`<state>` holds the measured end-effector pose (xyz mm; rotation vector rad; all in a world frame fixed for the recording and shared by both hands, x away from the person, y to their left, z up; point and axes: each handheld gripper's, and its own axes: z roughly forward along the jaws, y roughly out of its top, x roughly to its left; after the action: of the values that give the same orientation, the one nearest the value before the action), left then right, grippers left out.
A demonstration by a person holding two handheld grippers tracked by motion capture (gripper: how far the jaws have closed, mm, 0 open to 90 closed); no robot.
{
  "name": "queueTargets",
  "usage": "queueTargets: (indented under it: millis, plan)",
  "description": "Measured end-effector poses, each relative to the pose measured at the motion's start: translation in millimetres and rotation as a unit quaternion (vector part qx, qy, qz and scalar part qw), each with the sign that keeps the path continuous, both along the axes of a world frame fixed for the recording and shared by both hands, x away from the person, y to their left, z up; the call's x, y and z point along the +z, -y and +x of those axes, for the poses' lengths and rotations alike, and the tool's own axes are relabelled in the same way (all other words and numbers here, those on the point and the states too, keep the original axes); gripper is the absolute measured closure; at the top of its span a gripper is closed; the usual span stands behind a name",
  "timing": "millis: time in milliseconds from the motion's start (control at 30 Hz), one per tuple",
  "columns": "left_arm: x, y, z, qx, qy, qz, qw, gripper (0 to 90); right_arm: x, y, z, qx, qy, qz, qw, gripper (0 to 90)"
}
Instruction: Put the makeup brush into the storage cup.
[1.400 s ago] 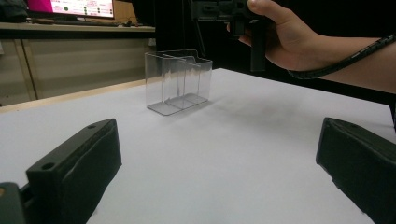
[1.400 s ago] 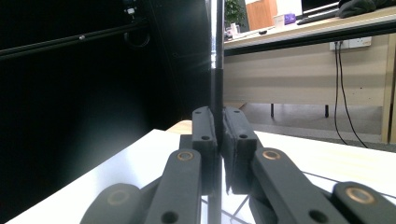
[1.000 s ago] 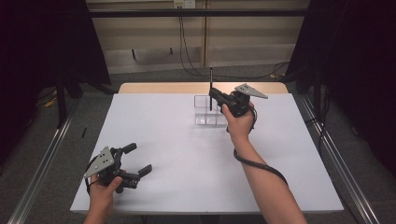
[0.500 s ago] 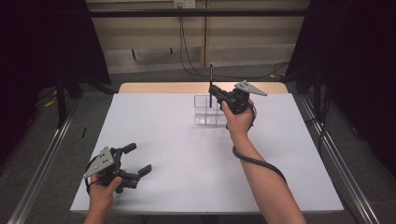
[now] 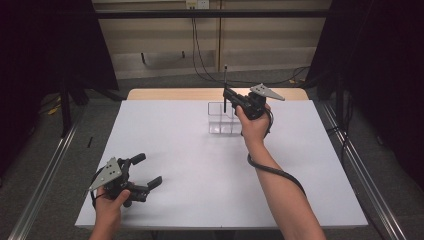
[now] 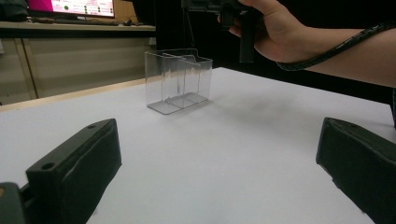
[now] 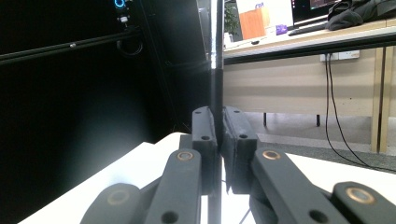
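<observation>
Thin black rod [image 5: 225, 89], straight and slender, stands upright between the jaws of the right gripper [image 5: 230, 96], which are closed tightly on its lower part. In the right gripper view the rod [image 7: 216, 60] rises vertically from the narrow slit between the two jaw pads and runs out of the top of the frame; a short length of it also shows below the pads. In the high view the rod's upper end projects above the gripper, and its lower end hangs over the clear plastic two-compartment box [image 5: 225, 118]; whether the tip reaches inside a compartment cannot be told. The box stands on the white worktop [image 5: 200, 165] near its far edge, and the right hand [image 5: 254, 125] holds the gripper just above and beside it. In the left gripper view the box [image 6: 178, 79] appears upright with its inner divider visible, and the right hand [image 6: 275, 32] is above and to its side.

The left gripper [image 5: 144, 172] rests low over the near left corner of the worktop, well apart from the box, held by the left hand [image 5: 111, 205]. Its jaws are spread wide, with nothing but bare worktop between them.
</observation>
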<state>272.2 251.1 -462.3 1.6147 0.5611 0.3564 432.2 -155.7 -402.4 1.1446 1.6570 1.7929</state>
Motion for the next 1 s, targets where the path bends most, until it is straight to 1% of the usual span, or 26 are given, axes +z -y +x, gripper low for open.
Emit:
queueTargets:
  millis: [33,267,500,833,1000]
  plan:
    - [0.0,-0.6,0.4,0.000,0.001,0.004,1.0000,0.0,-0.2,-0.6,0.7,-0.001,0.000,0.000,1.0000,84.7]
    - [-0.1,-0.5,0.1,0.000,0.000,0.000,1.0000,0.0,-1.9,-0.4,6.4,-0.007,0.001,-0.006,1.0000,84.7]
    - [-0.1,-1.2,0.3,-0.001,0.000,0.003,1.0000,0.0,-3.6,2.2,10.0,-0.014,-0.001,-0.007,0.9999,84.7]
    - [0.1,-2.0,0.5,0.002,0.001,0.004,1.0000,0.0,-7.6,0.7,11.6,-0.017,-0.002,-0.009,0.9998,84.7]
    - [0.4,-2.2,-0.1,0.001,0.000,0.001,1.0000,0.0,-8.7,-0.5,11.7,-0.017,-0.002,-0.015,0.9997,84.7]
